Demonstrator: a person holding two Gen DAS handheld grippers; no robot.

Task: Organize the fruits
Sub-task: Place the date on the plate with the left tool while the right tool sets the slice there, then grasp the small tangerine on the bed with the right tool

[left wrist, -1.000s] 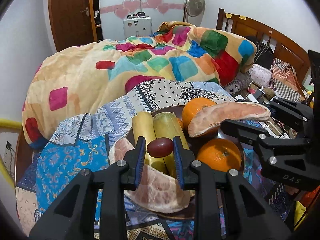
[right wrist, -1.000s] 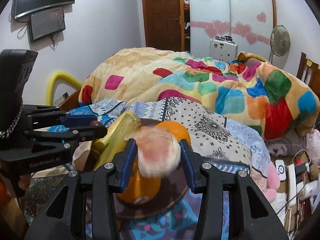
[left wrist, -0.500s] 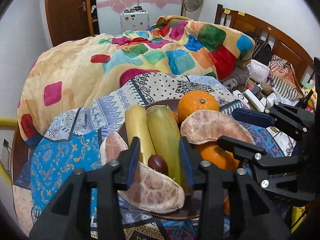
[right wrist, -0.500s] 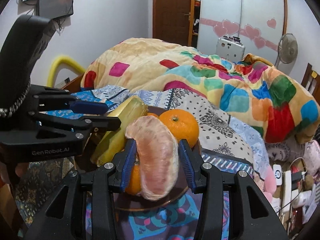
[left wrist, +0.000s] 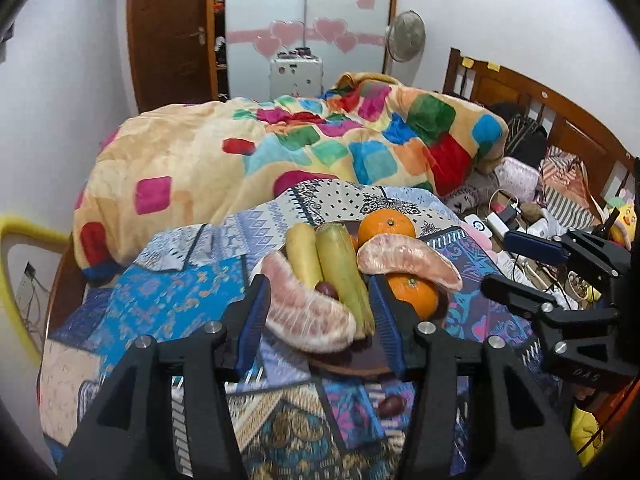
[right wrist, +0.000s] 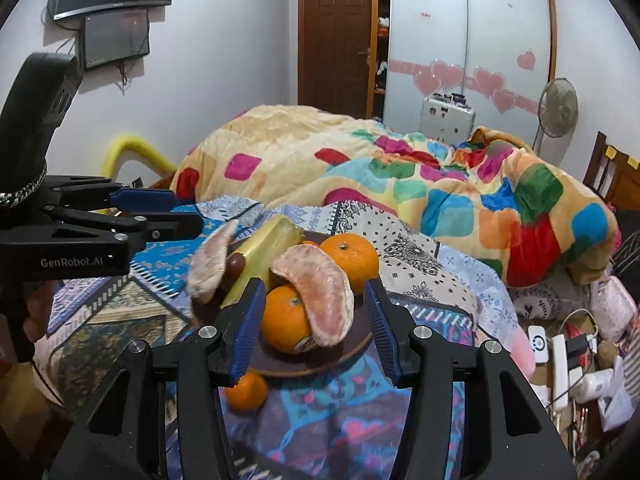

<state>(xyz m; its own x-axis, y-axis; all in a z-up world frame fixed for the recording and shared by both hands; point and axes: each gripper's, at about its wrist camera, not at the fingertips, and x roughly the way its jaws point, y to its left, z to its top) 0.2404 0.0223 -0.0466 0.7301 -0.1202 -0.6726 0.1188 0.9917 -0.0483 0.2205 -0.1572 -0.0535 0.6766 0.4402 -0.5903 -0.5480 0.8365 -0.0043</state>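
A brown plate [left wrist: 344,364] on the patterned cloth holds two pomelo segments [left wrist: 308,312] [left wrist: 408,260], two yellow-green corn cobs [left wrist: 344,272], two oranges [left wrist: 412,296] [left wrist: 386,226] and a dark red date [left wrist: 328,289]. My left gripper [left wrist: 320,320] is open and empty, drawn back in front of the plate. My right gripper [right wrist: 316,324] is open and empty, just before the plate [right wrist: 304,364]; the pomelo segment [right wrist: 320,296] lies on an orange [right wrist: 286,320]. A loose date [left wrist: 392,405] and a loose small orange [right wrist: 246,392] lie on the cloth beside the plate.
A colourful blanket [left wrist: 300,152] is heaped on the bed behind the plate. Chargers, cables and small items [left wrist: 516,216] clutter the right side by the wooden headboard [left wrist: 560,120]. A yellow padded rail [left wrist: 16,248] stands at the left.
My left gripper let go of the date onto the plate, opened and drew back. My right gripper released the pomelo segment onto the orange, opened and pulled back.
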